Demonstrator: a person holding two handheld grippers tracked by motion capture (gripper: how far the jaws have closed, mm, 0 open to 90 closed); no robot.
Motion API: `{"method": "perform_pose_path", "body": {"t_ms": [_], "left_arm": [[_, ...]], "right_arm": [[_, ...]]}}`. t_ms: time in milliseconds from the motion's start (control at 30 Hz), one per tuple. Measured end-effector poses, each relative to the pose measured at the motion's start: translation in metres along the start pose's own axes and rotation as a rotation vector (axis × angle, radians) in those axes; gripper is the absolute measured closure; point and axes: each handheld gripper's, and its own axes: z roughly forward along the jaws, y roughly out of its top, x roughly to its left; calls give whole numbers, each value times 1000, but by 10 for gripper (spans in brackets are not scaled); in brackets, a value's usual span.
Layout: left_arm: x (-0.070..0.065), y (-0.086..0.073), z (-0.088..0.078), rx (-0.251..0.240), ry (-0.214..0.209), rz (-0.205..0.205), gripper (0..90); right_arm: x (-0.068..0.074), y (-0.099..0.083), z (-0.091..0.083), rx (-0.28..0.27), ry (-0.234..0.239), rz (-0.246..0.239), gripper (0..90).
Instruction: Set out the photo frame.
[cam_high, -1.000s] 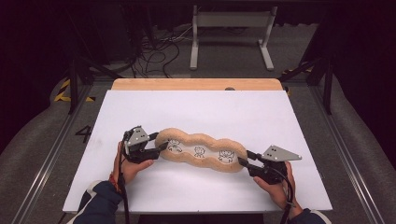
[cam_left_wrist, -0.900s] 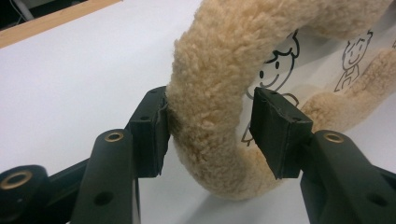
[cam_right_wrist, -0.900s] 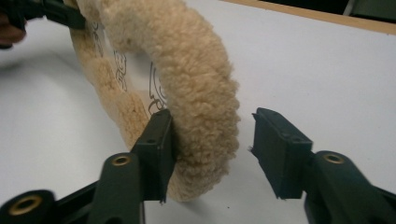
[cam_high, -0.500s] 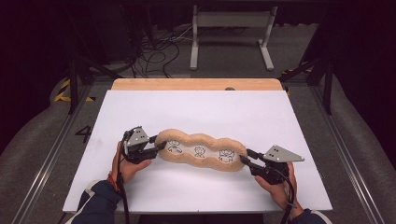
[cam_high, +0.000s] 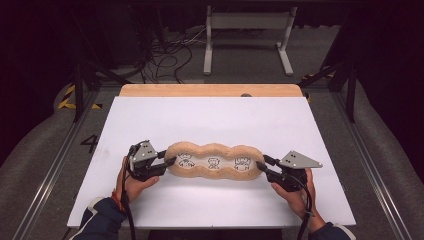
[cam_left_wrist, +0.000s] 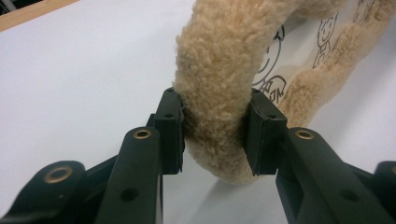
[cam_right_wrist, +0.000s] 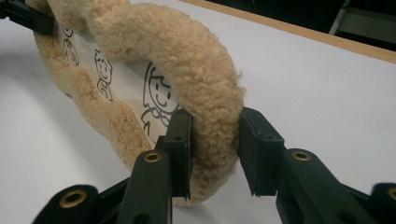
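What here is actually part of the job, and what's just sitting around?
In the job:
fleecy cushion, printed with cartoon figures
left tongs, clamped on its left end
right tongs, clamped on its right end
white table under it

Just about:
cables on the floor
white metal stand beyond the table

The cushion (cam_high: 214, 161) has a tan, fleecy rim of a sandy beige, curly like lambswool, around a white inner panel printed with three small cartoon figures in black line. In the left gripper view the same cushion (cam_left_wrist: 219, 88) shows its pale honey pile and a drawn figure in black outline on white. The left gripper (cam_high: 167, 161) is black with a grey plate on top; the right gripper (cam_high: 261, 166) is black with a grey plate too. Brass-coloured rivets dot the black jaws. The table (cam_high: 210, 117) is white, with a light wooden edge at its far side.
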Motion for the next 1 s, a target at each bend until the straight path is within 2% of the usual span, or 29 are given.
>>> {"method": "perform_pose_path", "body": {"t_ms": [133, 167, 300, 400, 533, 633, 1000], "left_arm": [[-3, 0, -1, 5, 19, 7, 632], [-5, 0, -1, 5, 21, -4, 632], [-7, -3, -3, 0, 26, -1, 629], [-8, -4, -2, -13, 33, -9, 628], [-8, -4, -2, -13, 34, -8, 625], [-8, -4, -2, -13, 32, -11, 617], [-10, -3, -2, -6, 38, 20, 569]], "right_arm": [[-1, 1, 1, 6, 1, 2, 659], [-1, 2, 2, 12, -5, 0, 654], [0, 5, 9, 23, -20, -12, 644], [-2, 5, 9, 21, -13, -3, 638], [-1, 6, 10, 29, -20, -27, 631], [-2, 8, 12, 29, -19, -25, 624], [-1, 10, 7, 39, -24, -41, 532]]}}
